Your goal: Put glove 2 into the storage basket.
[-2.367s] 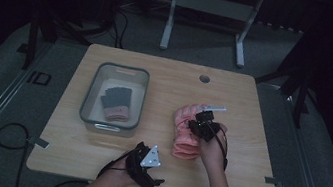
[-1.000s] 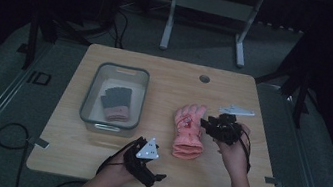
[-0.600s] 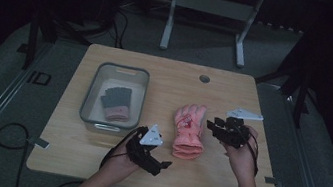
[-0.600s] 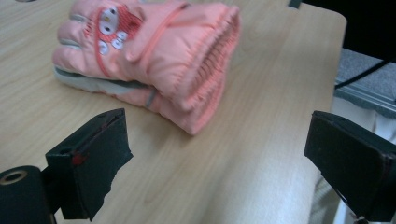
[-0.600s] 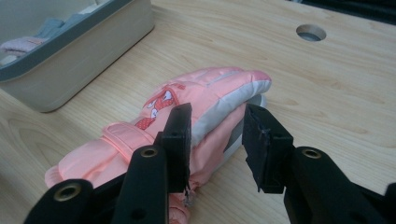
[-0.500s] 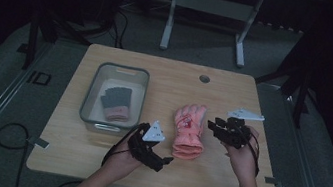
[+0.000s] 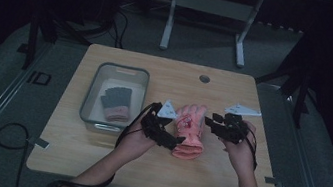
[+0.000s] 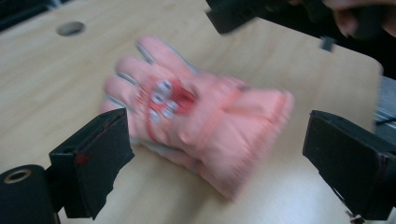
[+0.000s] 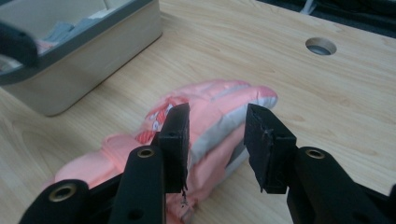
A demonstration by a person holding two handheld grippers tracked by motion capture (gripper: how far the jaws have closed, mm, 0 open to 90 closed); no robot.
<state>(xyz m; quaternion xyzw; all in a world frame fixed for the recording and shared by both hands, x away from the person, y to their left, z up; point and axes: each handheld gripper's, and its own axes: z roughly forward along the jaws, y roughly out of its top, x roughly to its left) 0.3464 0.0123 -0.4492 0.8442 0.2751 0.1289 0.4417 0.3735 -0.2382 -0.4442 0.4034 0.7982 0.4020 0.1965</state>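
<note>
Lying flat near the middle of the table (image 7: pixel 92 163), the pink glove (image 7: pixel 189 133) is flanked by both grippers, its fingertips pointing toward twelve o'clock and its cuff toward six. The left gripper (image 8: pixel 224 154) is held at the glove's nine o'clock side with its fingers (image 8: pixel 93 154) spread wide; in the left gripper view the glove is framed between them but is not pressed by either pad, and the spread has just been narrowing slightly. This stance is judged to be an approach for a grasp across the glove's body. The right gripper (image 9: pixel 217 140) is held at the glove's three o'clock side, its fingers (image 9: pixel 177 135) released and partly apart, aimed at the glove's fingertip end; nothing is pinched between them. It is judged to be kept near so that the glove can be steadied or taken at need.

At nine o'clock from the glove, well apart from it, a grey bin (image 7: pixel 92 119) is set on the table. A dark glove with a pinkish cuff (image 7: pixel 115 101) is seen lying inside it. The pink glove is judged likely to be meant for the same bin.
</note>
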